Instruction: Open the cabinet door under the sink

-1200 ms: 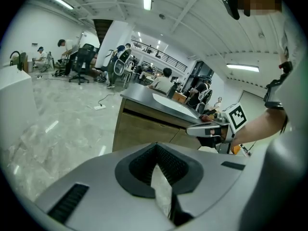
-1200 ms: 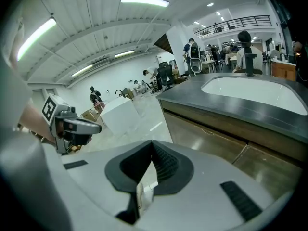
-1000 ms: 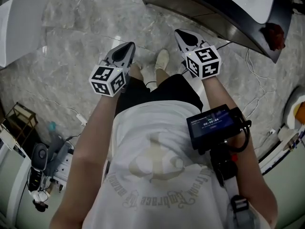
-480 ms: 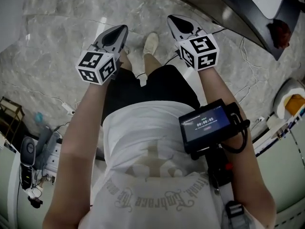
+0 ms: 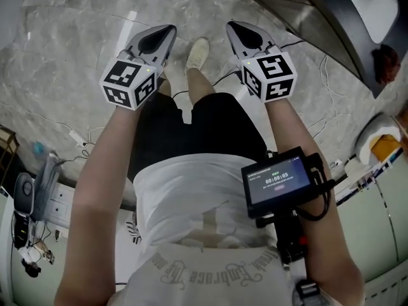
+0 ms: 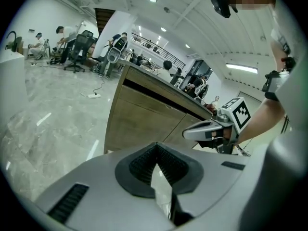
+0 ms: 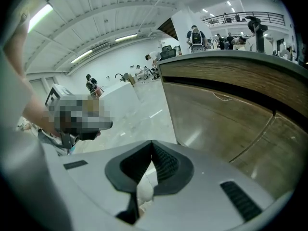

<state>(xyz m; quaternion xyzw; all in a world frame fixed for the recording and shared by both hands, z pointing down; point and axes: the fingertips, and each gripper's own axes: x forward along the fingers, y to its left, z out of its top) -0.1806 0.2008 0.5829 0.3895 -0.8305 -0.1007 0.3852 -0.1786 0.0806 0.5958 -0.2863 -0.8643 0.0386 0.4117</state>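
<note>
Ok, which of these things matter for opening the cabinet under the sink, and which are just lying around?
For the job:
- cabinet doors
- left tongs, shut and empty
- right tongs, shut and empty

Just lying about:
- power strip on the floor
- red thing on the counter
- office chair far off

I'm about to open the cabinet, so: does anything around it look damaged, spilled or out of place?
Nothing looks spilled or broken. The cabinet doors sit shut and flush. Only loose cables trail over the marble floor beside them, a possible trip hazard.
</note>
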